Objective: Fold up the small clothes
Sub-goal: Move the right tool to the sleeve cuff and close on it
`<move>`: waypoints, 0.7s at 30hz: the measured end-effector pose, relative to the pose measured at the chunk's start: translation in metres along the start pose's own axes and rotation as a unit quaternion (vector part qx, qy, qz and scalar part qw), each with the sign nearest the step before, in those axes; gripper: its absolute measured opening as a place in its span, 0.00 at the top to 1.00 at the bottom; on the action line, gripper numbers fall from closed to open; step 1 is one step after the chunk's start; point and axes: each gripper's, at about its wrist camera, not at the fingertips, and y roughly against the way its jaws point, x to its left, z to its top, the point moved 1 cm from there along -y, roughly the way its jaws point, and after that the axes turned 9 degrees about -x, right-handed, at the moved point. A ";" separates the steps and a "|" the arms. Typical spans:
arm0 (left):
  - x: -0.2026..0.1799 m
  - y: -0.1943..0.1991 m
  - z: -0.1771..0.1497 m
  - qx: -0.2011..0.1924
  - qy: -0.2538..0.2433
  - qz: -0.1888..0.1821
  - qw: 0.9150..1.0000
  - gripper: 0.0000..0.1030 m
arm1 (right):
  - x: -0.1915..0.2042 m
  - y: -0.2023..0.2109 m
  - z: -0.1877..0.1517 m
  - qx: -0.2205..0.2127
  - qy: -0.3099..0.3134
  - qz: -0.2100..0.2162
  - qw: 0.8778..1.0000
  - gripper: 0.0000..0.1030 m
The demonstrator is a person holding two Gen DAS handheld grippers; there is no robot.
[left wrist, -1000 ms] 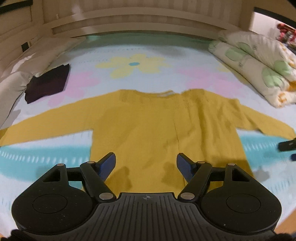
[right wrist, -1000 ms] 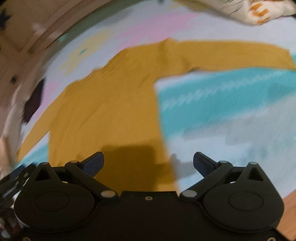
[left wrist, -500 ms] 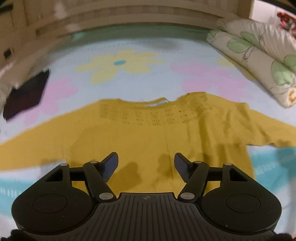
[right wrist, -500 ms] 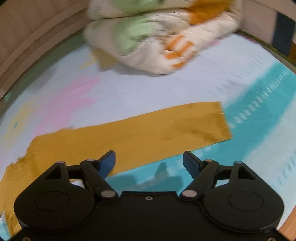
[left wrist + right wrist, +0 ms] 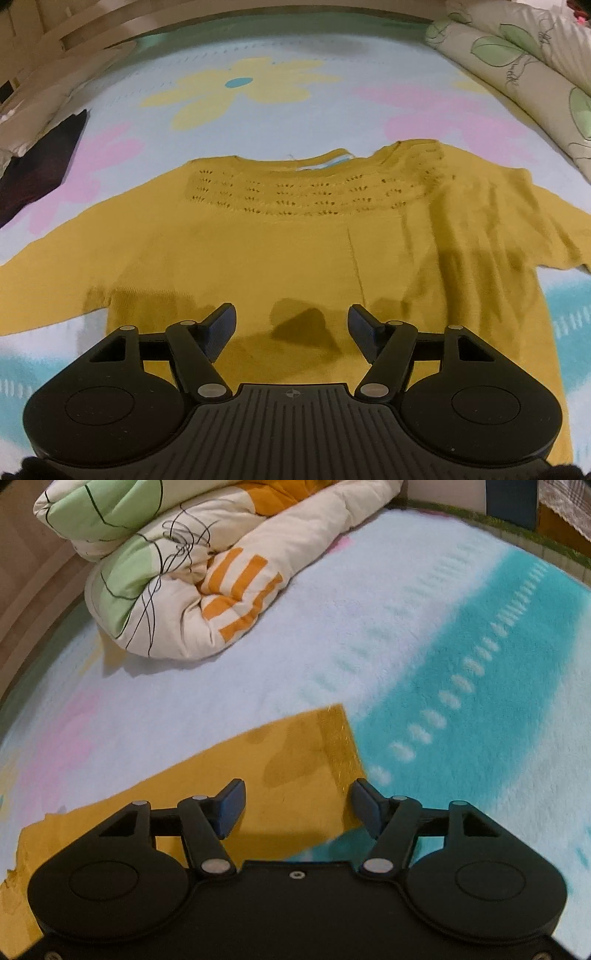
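Left tool spread wide, empty, poised low over the lower body of the yellow sweater; right tool likewise wide and empty, straddling the right sleeve just short of its ribbed cuff. Sweater laid flat on the bed, neckline away from the left tool, both sleeves stretched out sideways; some rippling near the right shoulder. Soft, light, limp knit, likely to sag and drag on the fleecy blanket; best pinched at the cuff edge, through both layers, then carried across the body. Beyond: rolled quilt well apart from the cuff, dark folded garment at far left
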 end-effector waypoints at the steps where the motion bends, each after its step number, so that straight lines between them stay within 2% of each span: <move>1: 0.001 -0.001 0.000 0.000 0.002 0.001 1.000 0.36 | -0.001 -0.001 0.002 0.000 -0.004 0.001 1.000 0.34; 5: 0.000 -0.004 0.000 0.003 0.001 0.003 1.000 0.36 | -0.010 0.000 0.007 -0.020 -0.011 -0.015 1.000 0.34; 8: -0.004 -0.005 0.000 0.003 -0.004 0.002 1.000 0.36 | -0.017 -0.004 0.004 -0.001 -0.018 -0.001 1.000 0.34; 11: -0.004 -0.006 0.000 0.003 -0.002 0.000 1.000 0.36 | -0.015 -0.004 0.001 -0.006 -0.010 0.021 1.000 0.37; 13: -0.003 -0.006 0.001 0.003 -0.002 0.001 1.000 0.36 | -0.012 -0.005 0.000 -0.009 0.002 0.010 1.000 0.52; 14: -0.003 -0.007 0.001 0.002 -0.001 0.003 1.000 0.36 | -0.011 -0.006 0.001 -0.007 0.012 0.010 1.000 0.71; 15: -0.003 -0.007 0.001 0.002 -0.001 0.003 1.000 0.36 | -0.011 -0.006 0.001 0.001 0.010 0.029 1.000 0.87; 17: -0.004 -0.008 0.000 0.003 -0.001 0.004 1.000 0.36 | -0.006 -0.005 0.001 0.003 0.011 0.042 0.999 0.88; 21: -0.008 -0.009 -0.002 0.005 -0.007 0.008 1.000 0.36 | 0.014 0.008 0.011 -0.040 0.112 -0.008 0.993 0.89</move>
